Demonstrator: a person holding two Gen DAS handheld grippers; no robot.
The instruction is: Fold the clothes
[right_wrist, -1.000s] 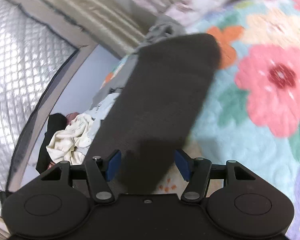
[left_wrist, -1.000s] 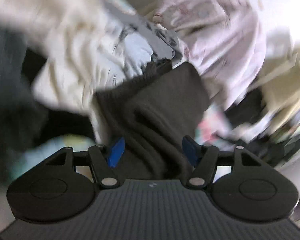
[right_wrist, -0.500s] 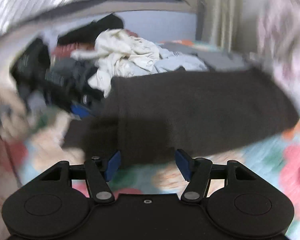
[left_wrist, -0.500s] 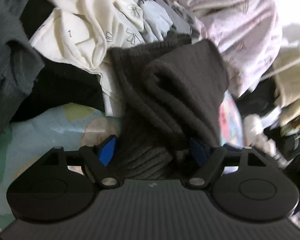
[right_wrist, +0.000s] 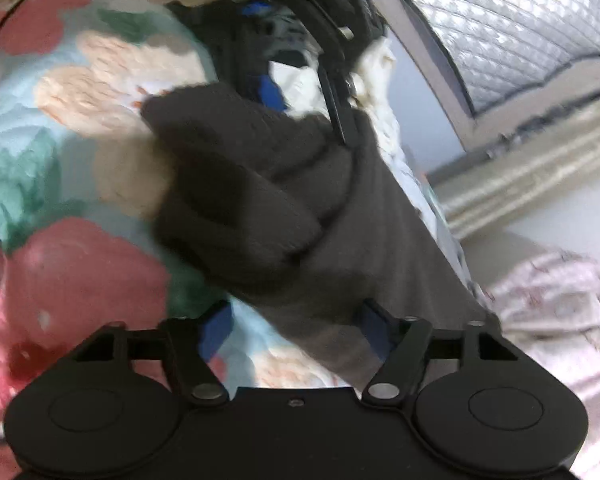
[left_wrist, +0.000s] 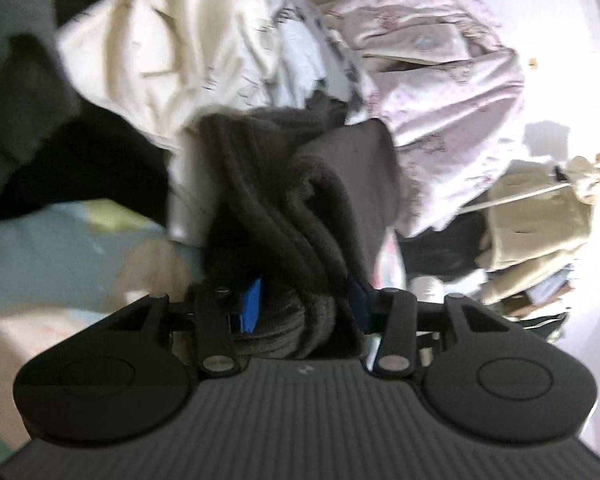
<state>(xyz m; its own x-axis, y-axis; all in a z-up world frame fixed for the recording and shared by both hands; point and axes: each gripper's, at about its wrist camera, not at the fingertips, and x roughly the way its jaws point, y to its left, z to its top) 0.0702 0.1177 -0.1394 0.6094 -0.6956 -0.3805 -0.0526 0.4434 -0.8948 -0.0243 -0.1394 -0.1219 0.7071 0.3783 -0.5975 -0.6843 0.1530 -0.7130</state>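
Left gripper: jaws closing, pinching bunched dark knit garment.
Right gripper: jaws opening; garment between, left pad clear.
Underlay: floral quilt.

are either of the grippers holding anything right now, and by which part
The left gripper, jaws closing, pinches the dark knit garment by a bunched fold. The right gripper, jaws opening, has the garment's edge between its fingers, unpinched.
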